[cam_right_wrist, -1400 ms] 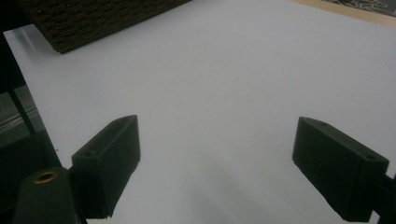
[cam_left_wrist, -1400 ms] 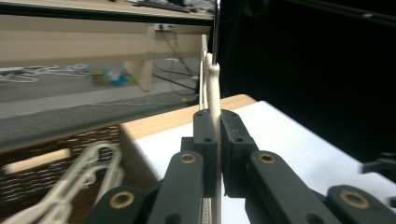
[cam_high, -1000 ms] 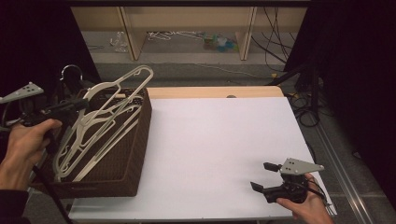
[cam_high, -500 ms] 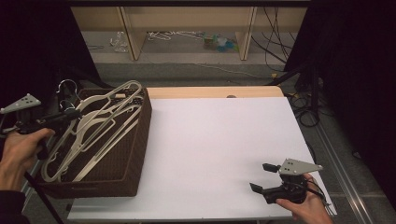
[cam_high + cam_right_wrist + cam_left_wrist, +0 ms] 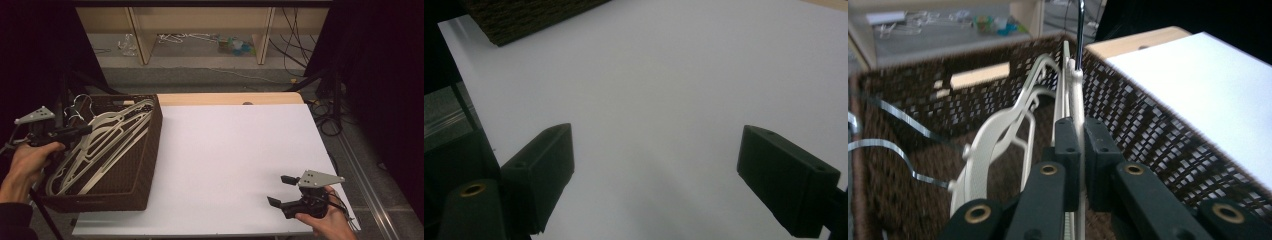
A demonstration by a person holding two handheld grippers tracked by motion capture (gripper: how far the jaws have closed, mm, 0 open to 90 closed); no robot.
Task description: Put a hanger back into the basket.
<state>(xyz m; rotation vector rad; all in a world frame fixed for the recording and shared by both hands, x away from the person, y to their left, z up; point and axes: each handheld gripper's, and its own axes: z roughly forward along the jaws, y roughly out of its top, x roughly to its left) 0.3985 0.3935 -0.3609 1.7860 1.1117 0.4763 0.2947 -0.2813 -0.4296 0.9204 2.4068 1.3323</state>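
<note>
My right claw (image 5: 281,192) hangs just above the near right part of the white surface (image 5: 235,160), spread wide with nothing between its jaws; in the right gripper view (image 5: 654,175) the two black pads stand well apart over bare white, and the corner of the basket (image 5: 529,15) sits far off at the top edge. This hand has not moved.

My left claw (image 5: 1079,150) is clenched on a white hanger (image 5: 1075,100), gripping the flat plastic just below the point where the metal hook (image 5: 1080,30) rises from it. The hanger stands on edge between the pads, with the other white hangers (image 5: 998,145) curving away to the side inside the brown wicker basket (image 5: 145,150).

What has changed: a second ago I held this hanger tilted up, its shoulder poking above the basket's rim; now my left hand (image 5: 27,160) has come down and the hanger lies lower in the high view (image 5: 107,140), settled among the pile in the basket at the left edge of the surface.

I judge the hanger is going into the basket rather than coming out, so the next move would be to let go and draw clear without snagging the wire hooks (image 5: 80,107) at the far end.
</note>
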